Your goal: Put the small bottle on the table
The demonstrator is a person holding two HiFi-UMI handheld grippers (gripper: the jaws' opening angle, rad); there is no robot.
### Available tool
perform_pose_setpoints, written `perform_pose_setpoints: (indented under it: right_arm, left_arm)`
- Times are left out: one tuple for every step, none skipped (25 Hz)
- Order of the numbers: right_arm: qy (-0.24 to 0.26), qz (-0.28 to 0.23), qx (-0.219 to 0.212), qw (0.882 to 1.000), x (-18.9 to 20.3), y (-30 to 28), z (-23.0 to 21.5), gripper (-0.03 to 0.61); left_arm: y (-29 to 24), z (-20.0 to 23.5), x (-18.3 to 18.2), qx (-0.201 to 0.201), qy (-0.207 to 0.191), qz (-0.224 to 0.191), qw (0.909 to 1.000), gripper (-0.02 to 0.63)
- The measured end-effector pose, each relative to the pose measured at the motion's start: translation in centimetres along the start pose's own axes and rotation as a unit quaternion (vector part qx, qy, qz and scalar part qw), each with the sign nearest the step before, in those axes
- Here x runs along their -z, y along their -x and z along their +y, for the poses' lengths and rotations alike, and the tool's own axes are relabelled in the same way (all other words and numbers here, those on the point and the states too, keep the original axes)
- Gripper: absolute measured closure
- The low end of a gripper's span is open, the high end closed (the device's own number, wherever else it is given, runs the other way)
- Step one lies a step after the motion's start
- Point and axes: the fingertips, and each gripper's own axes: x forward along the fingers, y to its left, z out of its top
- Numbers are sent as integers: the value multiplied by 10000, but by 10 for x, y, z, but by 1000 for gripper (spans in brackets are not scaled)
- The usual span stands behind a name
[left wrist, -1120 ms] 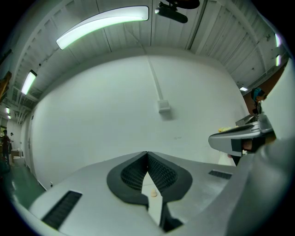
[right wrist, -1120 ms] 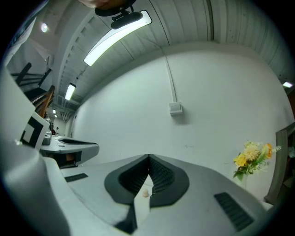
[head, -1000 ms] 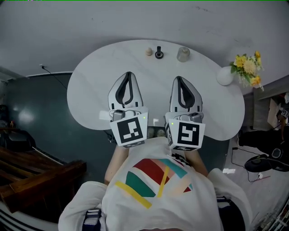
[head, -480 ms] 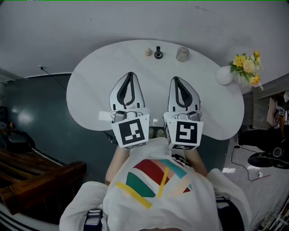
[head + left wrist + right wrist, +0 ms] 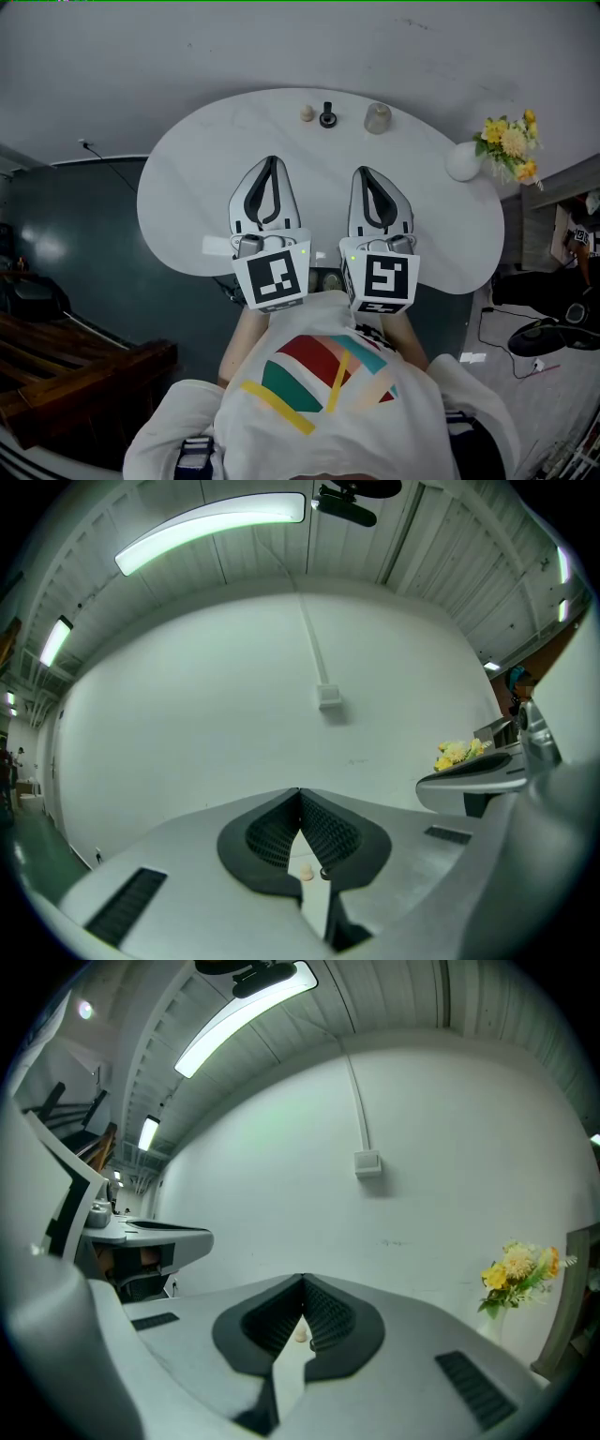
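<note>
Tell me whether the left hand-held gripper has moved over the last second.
No. The left hand-held gripper lies over the near edge of the white table just as before; only the whole view has shifted slightly.

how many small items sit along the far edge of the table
3: a beige piece at left, a black item in the middle, a greyish jar at right. The vase of flowers stands apart, further right.
</note>
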Motion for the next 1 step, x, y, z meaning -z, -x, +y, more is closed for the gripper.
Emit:
perform_pose_setpoints:
  right_arm:
    - [-3, 6, 5, 10000, 0, 0, 0, 568]
  left_arm:
    - [0, 0, 0, 12, -4, 1, 10000, 597]
